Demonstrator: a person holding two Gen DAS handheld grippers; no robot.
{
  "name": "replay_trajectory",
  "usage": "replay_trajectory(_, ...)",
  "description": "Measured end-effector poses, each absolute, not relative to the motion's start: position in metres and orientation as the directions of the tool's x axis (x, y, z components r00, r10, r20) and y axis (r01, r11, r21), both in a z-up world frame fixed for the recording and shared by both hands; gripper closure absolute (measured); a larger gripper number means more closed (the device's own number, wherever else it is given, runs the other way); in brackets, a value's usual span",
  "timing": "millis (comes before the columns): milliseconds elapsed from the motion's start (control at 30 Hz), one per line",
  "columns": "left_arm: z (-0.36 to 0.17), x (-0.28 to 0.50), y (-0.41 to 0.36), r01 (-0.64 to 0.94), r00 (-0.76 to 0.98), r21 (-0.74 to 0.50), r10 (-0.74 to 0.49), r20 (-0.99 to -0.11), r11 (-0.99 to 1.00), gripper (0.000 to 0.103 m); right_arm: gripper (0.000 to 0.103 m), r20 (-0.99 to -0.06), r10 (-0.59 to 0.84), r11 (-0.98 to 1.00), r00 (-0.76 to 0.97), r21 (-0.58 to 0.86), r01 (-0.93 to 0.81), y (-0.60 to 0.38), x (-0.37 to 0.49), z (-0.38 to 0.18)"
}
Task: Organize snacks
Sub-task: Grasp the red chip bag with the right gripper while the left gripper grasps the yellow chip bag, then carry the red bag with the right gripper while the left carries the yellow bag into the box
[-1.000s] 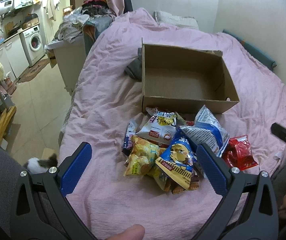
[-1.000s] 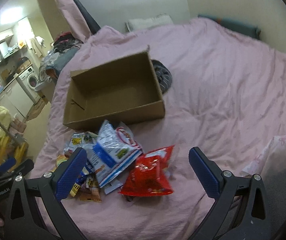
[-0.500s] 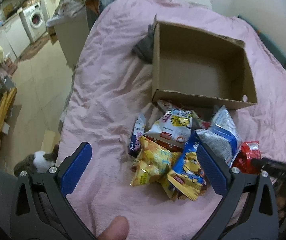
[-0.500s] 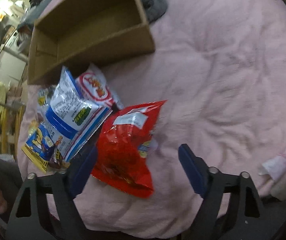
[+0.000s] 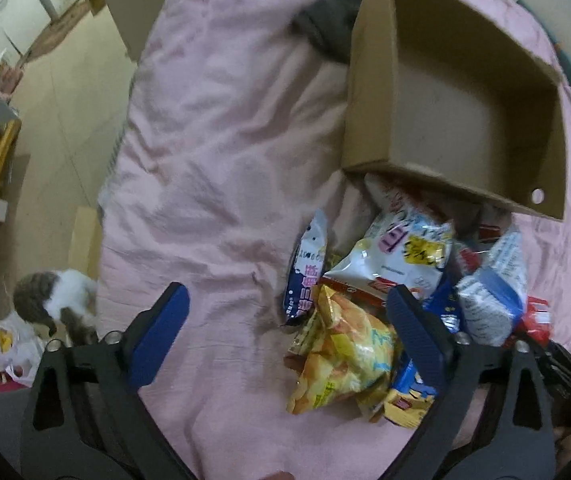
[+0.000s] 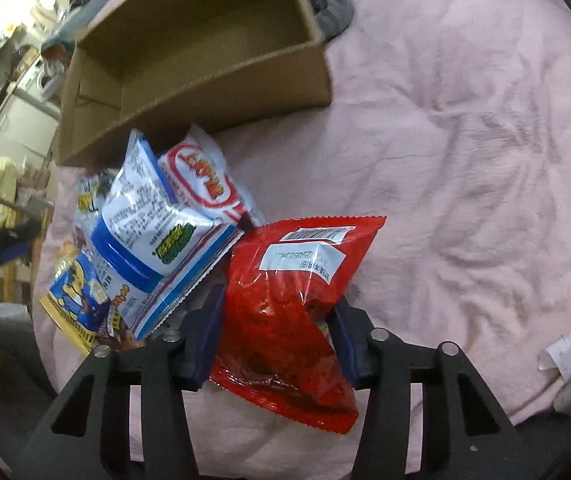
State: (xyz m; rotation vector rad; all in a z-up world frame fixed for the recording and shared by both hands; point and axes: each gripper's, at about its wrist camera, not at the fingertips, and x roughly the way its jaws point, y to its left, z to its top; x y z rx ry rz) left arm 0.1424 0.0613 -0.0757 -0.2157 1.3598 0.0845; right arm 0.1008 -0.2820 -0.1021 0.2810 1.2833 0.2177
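The crinkled red plastic snack bag (image 6: 289, 304) is clamped between the right gripper's (image 6: 275, 340) jaws. The left gripper (image 5: 285, 344) is held wide open and empty beside the yellow chip packet (image 5: 341, 360).

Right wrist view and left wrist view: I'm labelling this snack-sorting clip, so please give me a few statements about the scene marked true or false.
1. The right gripper has its fingers closed on the red snack bag. True.
2. The cardboard box already holds several snacks. False: its floor is bare, with the snacks piled on the bed in front of it.
3. The left gripper is open and holds nothing. True.
4. The yellow chip bag lies inside the box. False: it lies on the pink bedspread, beside the left gripper's right finger.
5. A cat is on the floor beside the bed. True.
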Motion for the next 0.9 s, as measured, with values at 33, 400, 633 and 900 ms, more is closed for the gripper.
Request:
replay_trajectory(33,-0.079,0.143,0.060,-0.185,0.208,-0.107,-0.067,-0.976,0.977,0.008,0.053,-0.904,0.314,0.944,0.289,0.330,0.007,-0.287,0.098,-0.098)
replay_trajectory(400,-0.094,0.118,0.024,-0.063,0.142,-0.109,-0.099,-0.985,0.992,0.020,0.053,-0.849,0.293,0.927,0.440,0.365,0.087,-0.325,0.088,-0.065)
replay_trajectory(633,-0.109,0.115,-0.007,0.018,0.064,-0.194,-0.195,-0.979,0.981,0.027,0.053,-0.844,0.305,0.923,0.442,0.376,0.081,-0.320,0.089,-0.068)
replay_trajectory(900,-0.092,0.112,-0.012,0.043,0.136,-0.160,-0.164,-0.977,0.986,0.061,0.053,-0.841,0.296,0.932,0.452,0.358,0.055,-0.316,0.084,-0.065)
